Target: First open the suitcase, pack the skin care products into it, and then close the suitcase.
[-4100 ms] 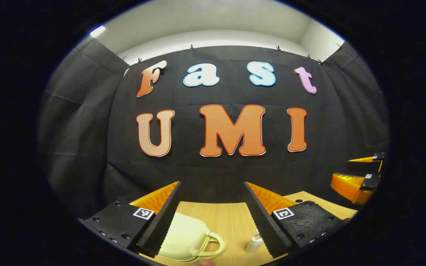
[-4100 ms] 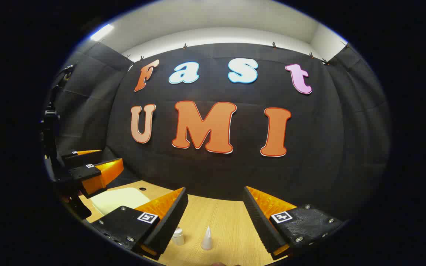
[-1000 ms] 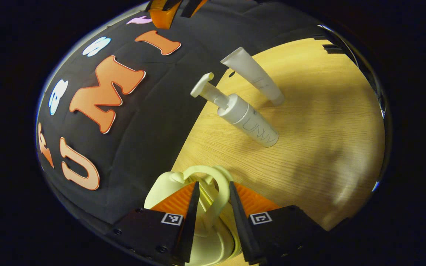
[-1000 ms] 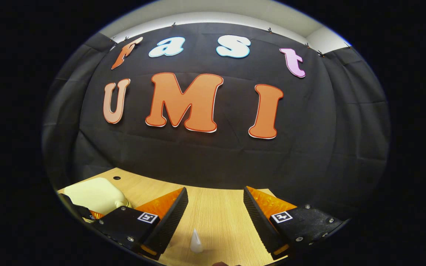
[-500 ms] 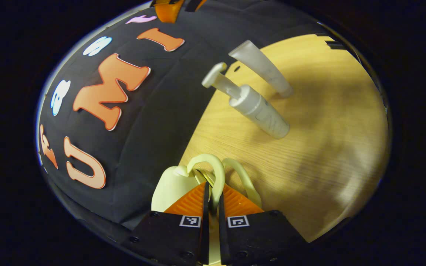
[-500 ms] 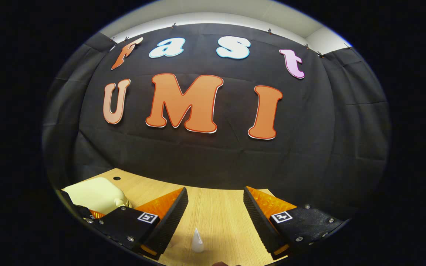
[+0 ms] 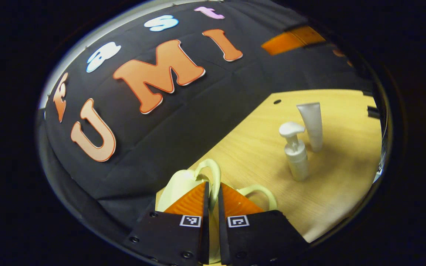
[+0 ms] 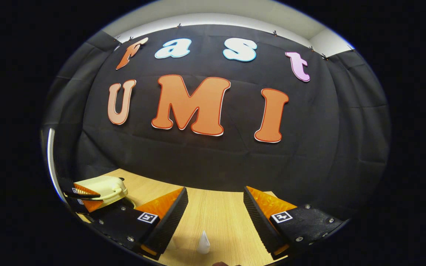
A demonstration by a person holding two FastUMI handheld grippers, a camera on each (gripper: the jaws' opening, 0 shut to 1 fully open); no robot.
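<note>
With its fingers pressed together on the upper carry handle (image 7: 213,173), the left gripper (image 7: 210,192) was clamped at the pale yellow suitcase (image 7: 178,186). That handle loop stood up between the fingers; the second handle (image 7: 259,192) lay lower, just right of them. Lid looked lifted a bit off the lower shell, gap hard to judge.

Suitcase sat near the table's (image 7: 331,199) back edge, up against the black cloth wall (image 7: 168,122). In the right gripper view it was at the table's far left (image 8: 102,188), with the left gripper's fingers (image 8: 83,195) on its handle side.

Skin care items, both upright, well apart from the suitcase toward the table's middle:
- white pump bottle (image 7: 296,155)
- white tube (image 7: 312,125), standing on its cap, just behind the bottle, not touching as far as I could tell

Right gripper (image 8: 215,214) hung above the table with fingers wide apart, gripping nothing. Tip of a white cone-shaped item (image 8: 203,242) showed on the wood between them, low in frame; could not tell which product it was. Small dark hole (image 7: 277,101) in the tabletop near the back edge.
</note>
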